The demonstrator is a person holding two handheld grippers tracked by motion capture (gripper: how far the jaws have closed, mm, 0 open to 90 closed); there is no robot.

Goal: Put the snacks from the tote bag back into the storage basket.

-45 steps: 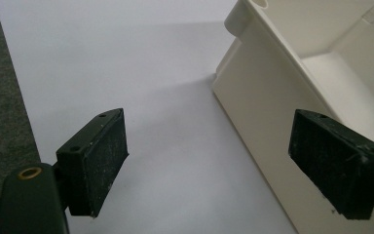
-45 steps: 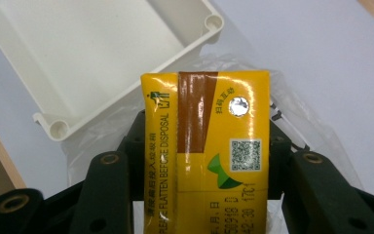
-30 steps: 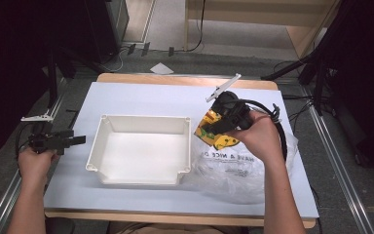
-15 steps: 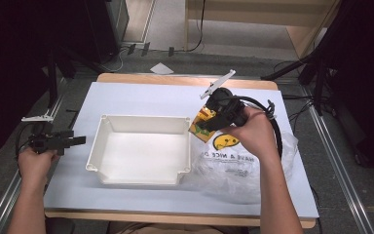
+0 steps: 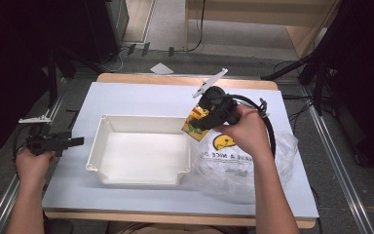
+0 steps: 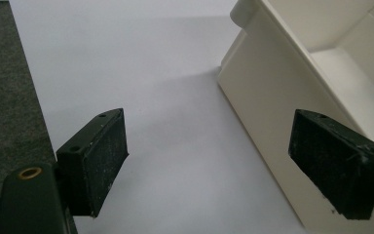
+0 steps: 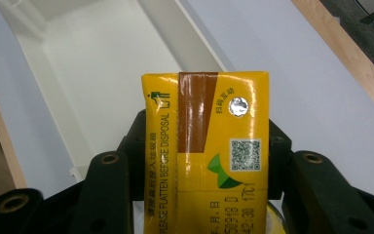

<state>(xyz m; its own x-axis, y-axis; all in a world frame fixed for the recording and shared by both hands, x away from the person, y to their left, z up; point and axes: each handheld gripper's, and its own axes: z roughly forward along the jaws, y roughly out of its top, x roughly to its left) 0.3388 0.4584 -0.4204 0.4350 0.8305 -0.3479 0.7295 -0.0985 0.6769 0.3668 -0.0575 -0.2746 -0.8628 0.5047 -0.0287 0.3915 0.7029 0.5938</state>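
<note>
Right gripper (image 5: 200,122), jaws pinching a yellow drink carton (image 7: 207,146) by its two sides, long axis along the jaws. We hold it over the white tray's (image 5: 126,122) right rim; left gripper (image 6: 209,165), spread empty, waits at the table's left edge.

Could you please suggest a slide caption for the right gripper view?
Right gripper clamps a yellow drink carton above the white tray.

We count one yellow drink carton (image 5: 196,125), one white tray (image 5: 139,176), one plastic bag (image 5: 238,170), two tools.
</note>
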